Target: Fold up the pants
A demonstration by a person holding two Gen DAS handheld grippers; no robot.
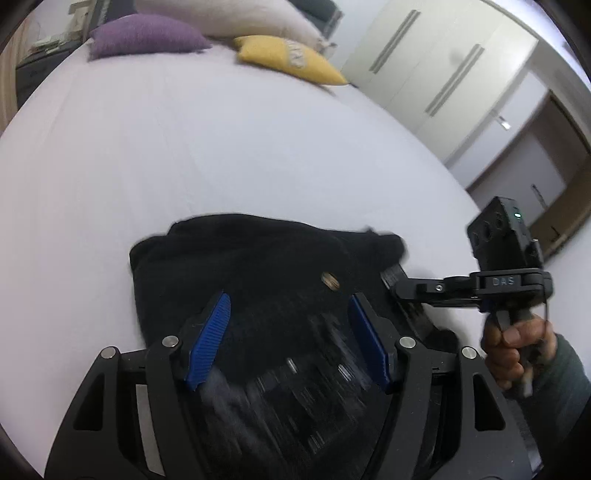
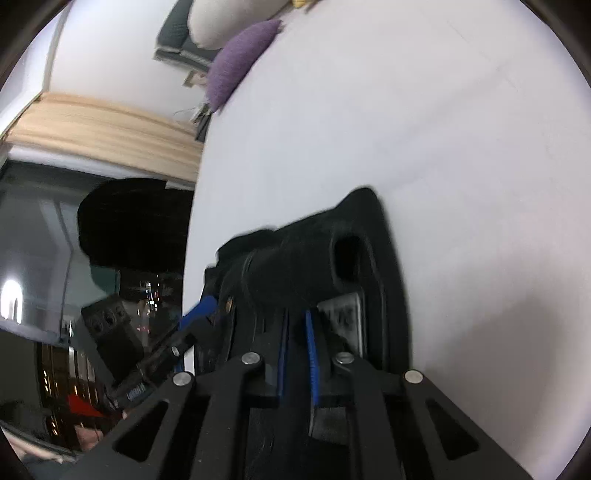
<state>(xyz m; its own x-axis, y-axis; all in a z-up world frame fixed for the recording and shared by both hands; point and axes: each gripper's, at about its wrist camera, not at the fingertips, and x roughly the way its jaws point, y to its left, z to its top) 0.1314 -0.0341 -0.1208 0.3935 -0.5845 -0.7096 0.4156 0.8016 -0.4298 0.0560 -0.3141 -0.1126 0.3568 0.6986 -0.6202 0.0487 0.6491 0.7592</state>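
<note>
Black pants (image 1: 266, 266) lie bunched and folded on the white bed (image 1: 221, 155), with a brass button (image 1: 330, 280) showing. My left gripper (image 1: 290, 306) is open, its blue pads (image 1: 210, 339) spread over the near part of the pants with nothing between them. My right gripper (image 1: 397, 275) reaches in from the right, held by a hand, with its tips at the right edge of the pants. In the right wrist view the right gripper (image 2: 295, 314) is shut on a fold of the pants (image 2: 314, 254). The left gripper (image 2: 199, 308) shows at the left there.
A purple cushion (image 1: 144, 35), a yellow cushion (image 1: 291, 55) and a pale pillow (image 1: 229, 14) lie at the bed's far end. White wardrobe doors (image 1: 436, 62) stand to the right. The bed edge and a dark window (image 2: 92, 258) are at the left in the right wrist view.
</note>
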